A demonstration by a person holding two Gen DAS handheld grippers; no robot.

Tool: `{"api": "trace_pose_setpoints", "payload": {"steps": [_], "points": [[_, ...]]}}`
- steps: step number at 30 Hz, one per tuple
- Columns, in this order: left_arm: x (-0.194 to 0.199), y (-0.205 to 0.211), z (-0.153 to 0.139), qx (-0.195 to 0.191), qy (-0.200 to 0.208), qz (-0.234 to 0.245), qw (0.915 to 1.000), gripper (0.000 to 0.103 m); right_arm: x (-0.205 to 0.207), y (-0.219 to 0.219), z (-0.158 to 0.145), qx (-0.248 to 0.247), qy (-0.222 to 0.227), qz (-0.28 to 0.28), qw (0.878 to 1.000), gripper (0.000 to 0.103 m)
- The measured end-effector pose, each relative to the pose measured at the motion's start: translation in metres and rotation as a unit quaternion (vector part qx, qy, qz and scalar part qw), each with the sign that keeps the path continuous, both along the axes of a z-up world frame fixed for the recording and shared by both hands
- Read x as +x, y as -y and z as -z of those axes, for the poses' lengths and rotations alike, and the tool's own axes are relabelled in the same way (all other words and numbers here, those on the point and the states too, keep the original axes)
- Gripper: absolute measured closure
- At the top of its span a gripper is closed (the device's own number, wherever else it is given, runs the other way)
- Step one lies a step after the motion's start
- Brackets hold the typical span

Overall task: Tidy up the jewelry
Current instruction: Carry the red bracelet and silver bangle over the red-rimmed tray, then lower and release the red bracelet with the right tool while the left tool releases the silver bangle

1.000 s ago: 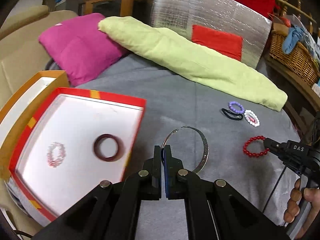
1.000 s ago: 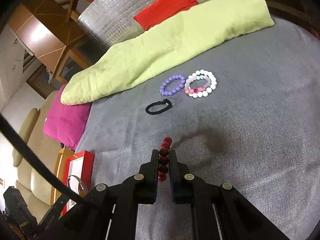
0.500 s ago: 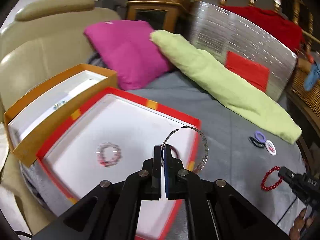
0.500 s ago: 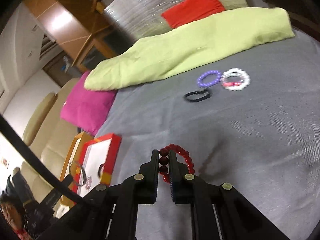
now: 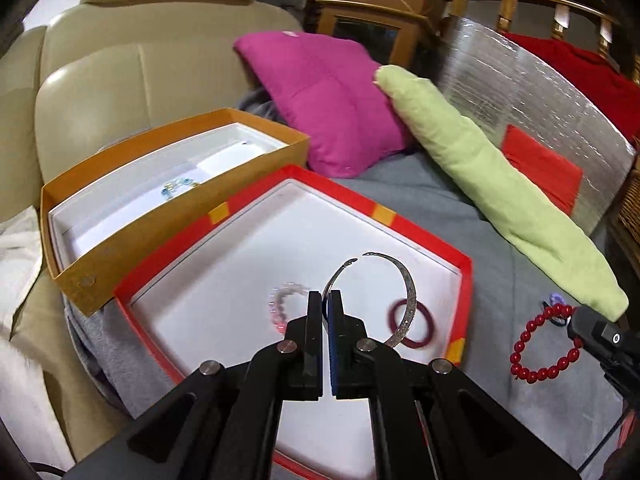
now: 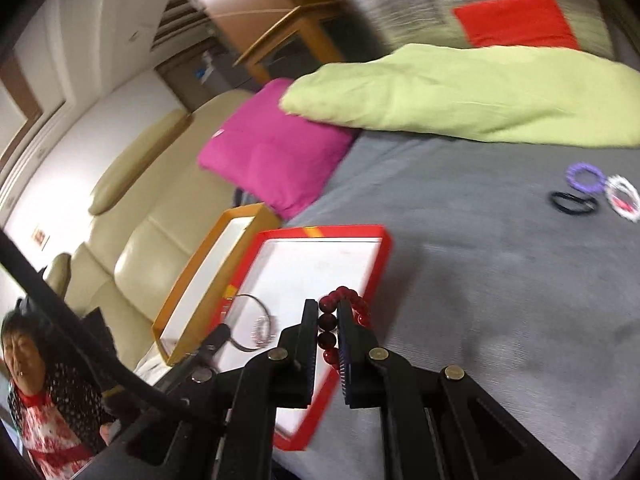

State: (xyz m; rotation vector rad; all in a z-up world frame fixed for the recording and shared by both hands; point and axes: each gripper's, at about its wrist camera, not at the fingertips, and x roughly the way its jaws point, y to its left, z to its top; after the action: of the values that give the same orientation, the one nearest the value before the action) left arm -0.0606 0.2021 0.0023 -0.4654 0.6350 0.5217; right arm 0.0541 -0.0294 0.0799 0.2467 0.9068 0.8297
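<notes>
My left gripper is shut on a silver open bangle and holds it above the red-rimmed white tray. In the tray lie a dark red ring bracelet and a pale pink bead bracelet. My right gripper is shut on a red bead bracelet, held above the tray's right edge; the bracelet also shows in the left wrist view. On the grey bedcover lie a purple bead bracelet, a black hair tie and a white bead bracelet.
An orange box with a blue-green bracelet stands left of the tray. A magenta cushion and a long green pillow lie behind. A beige sofa is at the left. A person stands at the far left.
Both grippers have moved left towards the tray. The bangle is now over the tray's inside, and the red bead bracelet has come up to the tray's right edge.
</notes>
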Motion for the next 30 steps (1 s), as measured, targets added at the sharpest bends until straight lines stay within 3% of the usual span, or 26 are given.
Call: {"api": "trace_pose_setpoints", "payload": {"steps": [13,26,30], "points": [[-0.001,-0.03,0.012,-0.036,-0.007,-0.035,0.9987,0.1,-0.001,-0.078,0.023,-0.049,-0.016,-0.051,0.997,0.093],[-0.003,-0.048,0.014,-0.035,-0.007,-0.067,0.9971,0.1,0.001,-0.107,0.022,-0.041,-0.015,-0.067,0.997,0.093],[0.0,-0.048,0.016,-0.031,-0.012,-0.069,0.9971,0.1,0.003,-0.11,0.035,-0.048,-0.025,-0.069,0.996,0.093]]}}
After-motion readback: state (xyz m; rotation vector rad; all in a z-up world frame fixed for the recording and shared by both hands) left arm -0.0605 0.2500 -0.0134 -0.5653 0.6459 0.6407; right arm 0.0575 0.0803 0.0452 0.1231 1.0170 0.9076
